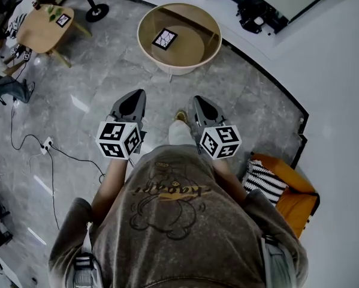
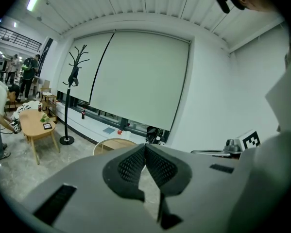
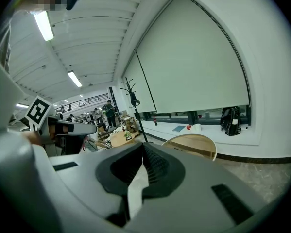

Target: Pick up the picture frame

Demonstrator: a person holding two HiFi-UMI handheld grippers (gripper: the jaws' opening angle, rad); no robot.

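Observation:
The picture frame [image 1: 165, 39], black-edged with a white cracked pattern, lies flat on a round wooden table [image 1: 209, 48] ahead of me in the head view. My left gripper [image 1: 135, 95] and right gripper [image 1: 198, 101] are held side by side at waist height, well short of the table, both shut and empty. In the left gripper view the left gripper [image 2: 145, 145] has its pads together, with the round table [image 2: 106, 145] just beyond them. In the right gripper view the right gripper [image 3: 142, 145] is likewise shut, and the table [image 3: 194, 143] stands to the right of it. The frame itself is hidden in both gripper views.
A second wooden table [image 1: 44, 29] with small items stands at the far left, beside a coat stand base [image 1: 97, 12]. Cables and a power strip [image 1: 46, 145] lie on the marble floor to my left. An orange seat with a striped cushion [image 1: 264, 180] is close on my right. People stand in the background at left [image 2: 29, 74].

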